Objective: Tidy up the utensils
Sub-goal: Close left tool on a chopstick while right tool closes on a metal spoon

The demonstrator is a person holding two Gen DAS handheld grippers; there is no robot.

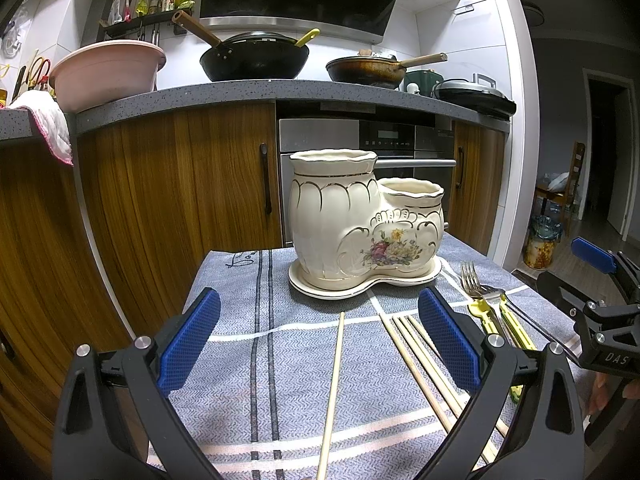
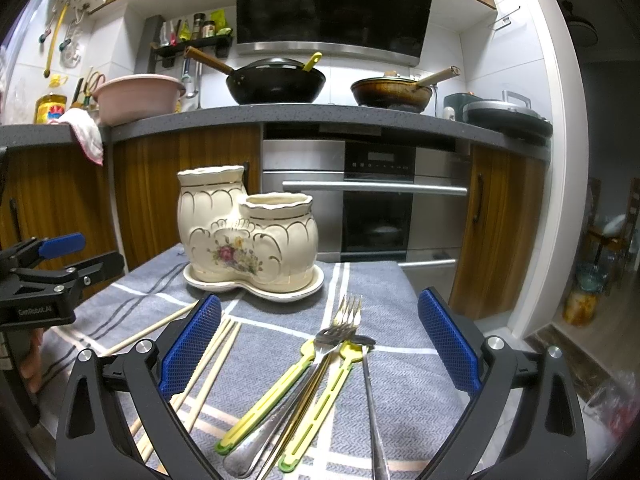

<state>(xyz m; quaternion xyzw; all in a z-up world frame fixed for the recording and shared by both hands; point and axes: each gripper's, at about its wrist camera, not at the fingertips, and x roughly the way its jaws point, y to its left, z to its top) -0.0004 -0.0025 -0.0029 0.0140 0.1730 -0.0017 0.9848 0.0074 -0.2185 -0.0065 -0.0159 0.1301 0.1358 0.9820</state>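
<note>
A cream ceramic utensil holder (image 1: 360, 216) (image 2: 248, 236) with two openings and a flower print stands on its saucer at the far end of the table. Wooden chopsticks (image 1: 424, 360) (image 2: 212, 368) lie on the grey cloth in front of it, one apart (image 1: 334, 384) to the left. Metal forks (image 1: 478, 292) (image 2: 344, 328) and yellow-green handled utensils (image 2: 280, 384) lie to the right. My left gripper (image 1: 320, 340) is open above the chopsticks. My right gripper (image 2: 320, 344) is open above the forks. Neither holds anything.
The grey striped cloth (image 1: 256, 344) covers a small table. Behind it are wooden cabinets (image 1: 180, 184), an oven (image 2: 376, 200), and a counter with a pink basin (image 1: 104, 72), a black wok (image 1: 256, 60) and a pan (image 1: 368, 70). A hand shows at each gripper's handle.
</note>
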